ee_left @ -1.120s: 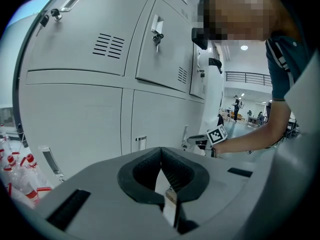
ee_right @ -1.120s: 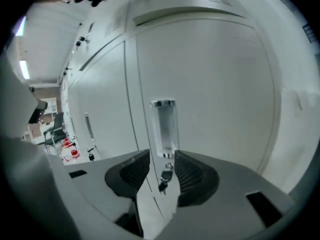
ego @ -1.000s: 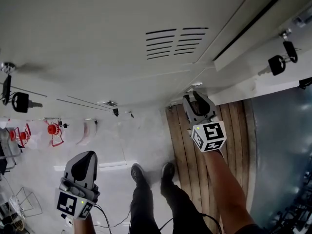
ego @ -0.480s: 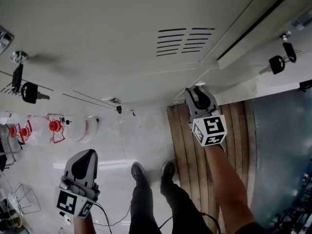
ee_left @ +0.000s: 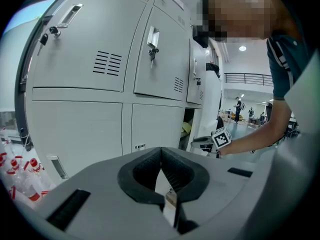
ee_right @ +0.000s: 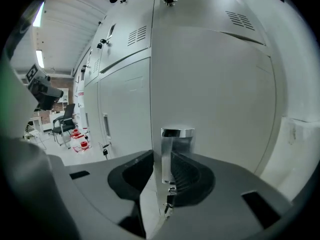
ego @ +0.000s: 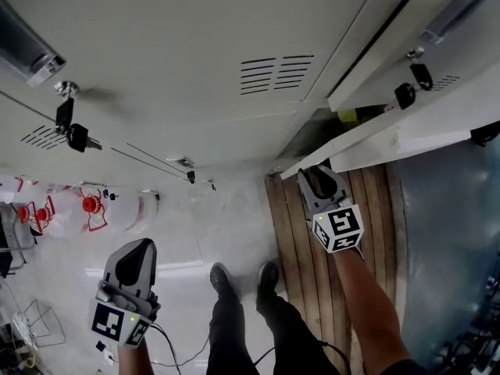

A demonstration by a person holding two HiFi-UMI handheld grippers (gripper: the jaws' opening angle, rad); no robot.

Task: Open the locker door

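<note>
The right gripper (ee_right: 162, 173), whose jaws have just been closing, pinches the chrome handle (ee_right: 176, 134) at centre frame. The door (ee_right: 215, 84) fills the right of that view and stands slightly ajar. The left gripper (ee_left: 161, 181) hangs at lower centre, jaws together and empty. The polished handle could slip from the grip if the pull strays off the door's hinge arc, leaving the door barely open.

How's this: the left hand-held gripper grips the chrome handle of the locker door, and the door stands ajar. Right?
Wrong side. The right gripper view shows the right hand-held gripper on the chrome handle; its jaws have just been closing with it between them. The left hand-held gripper holds nothing. The locker door does stand ajar.
</note>
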